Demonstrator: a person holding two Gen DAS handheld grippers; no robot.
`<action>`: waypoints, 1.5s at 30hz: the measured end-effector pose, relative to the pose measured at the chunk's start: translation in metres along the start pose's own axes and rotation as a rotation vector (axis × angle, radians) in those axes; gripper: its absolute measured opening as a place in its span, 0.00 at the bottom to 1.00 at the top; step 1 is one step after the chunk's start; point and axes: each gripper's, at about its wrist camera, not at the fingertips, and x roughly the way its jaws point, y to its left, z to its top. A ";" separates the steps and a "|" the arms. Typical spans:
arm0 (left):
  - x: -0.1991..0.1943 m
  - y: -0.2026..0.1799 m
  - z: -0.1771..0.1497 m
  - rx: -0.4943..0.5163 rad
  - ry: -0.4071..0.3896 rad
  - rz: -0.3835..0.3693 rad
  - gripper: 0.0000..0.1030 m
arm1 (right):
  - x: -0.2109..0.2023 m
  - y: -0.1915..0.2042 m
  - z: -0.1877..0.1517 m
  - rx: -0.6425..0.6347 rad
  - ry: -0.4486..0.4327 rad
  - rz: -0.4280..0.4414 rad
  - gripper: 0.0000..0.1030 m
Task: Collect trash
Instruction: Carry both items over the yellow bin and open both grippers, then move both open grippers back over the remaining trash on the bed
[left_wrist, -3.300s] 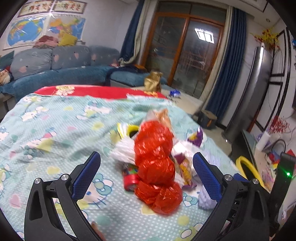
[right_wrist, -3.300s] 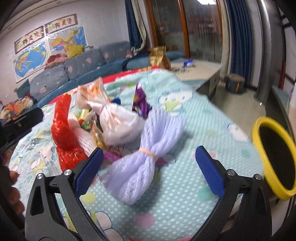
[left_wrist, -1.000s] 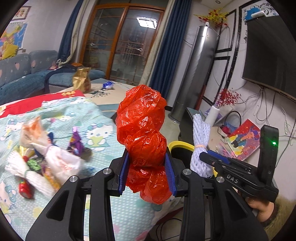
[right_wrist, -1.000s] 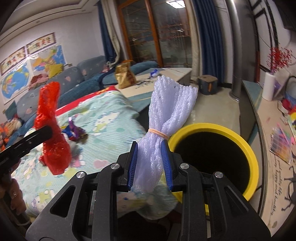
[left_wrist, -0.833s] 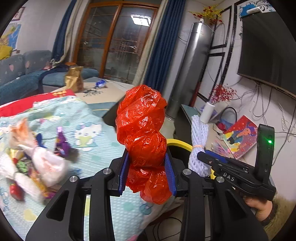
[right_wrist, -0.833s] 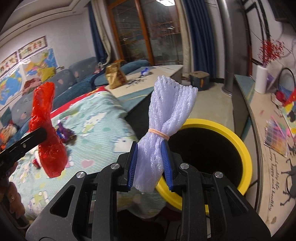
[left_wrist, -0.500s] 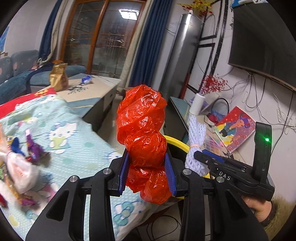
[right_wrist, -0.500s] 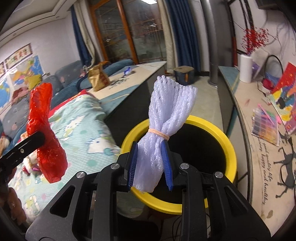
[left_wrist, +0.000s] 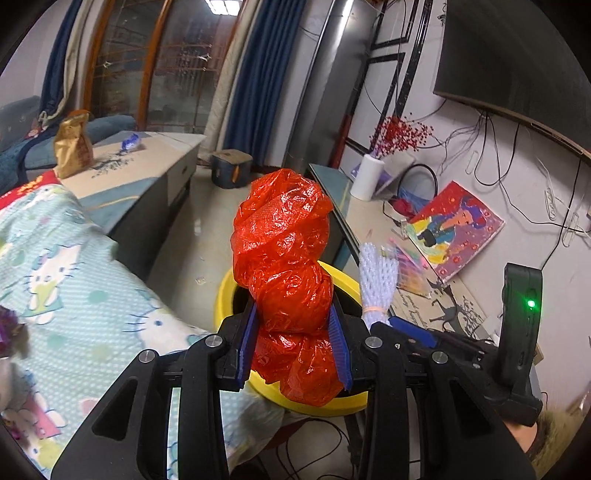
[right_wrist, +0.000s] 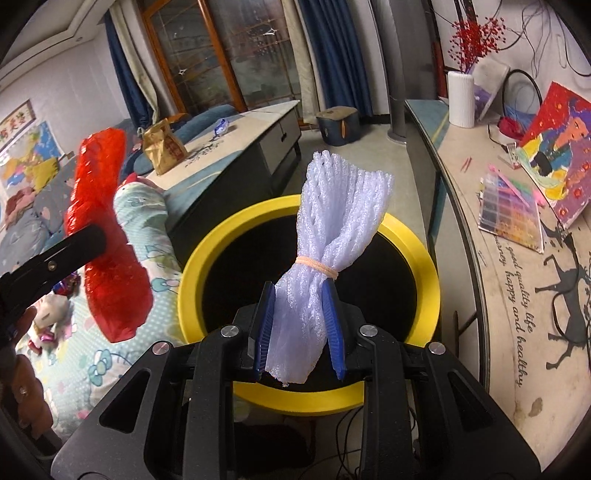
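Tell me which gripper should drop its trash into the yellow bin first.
Right. The right gripper holds the white foam net over the yellow bin. The left gripper with its red plastic bag looks nearer the bin's rim beside the bed.

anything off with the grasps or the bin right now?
Nothing stands out. Left gripper clamps the red bag, right gripper the white foam net, above the upright yellow bin.
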 end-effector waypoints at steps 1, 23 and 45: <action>0.005 -0.001 0.000 0.000 0.008 -0.004 0.33 | 0.001 -0.002 0.000 0.004 0.002 -0.001 0.20; 0.004 0.023 -0.006 -0.030 -0.026 0.045 0.92 | -0.013 -0.022 -0.001 0.092 -0.083 -0.030 0.62; -0.105 0.080 -0.024 -0.106 -0.184 0.308 0.93 | -0.038 0.084 -0.007 -0.130 -0.087 0.172 0.71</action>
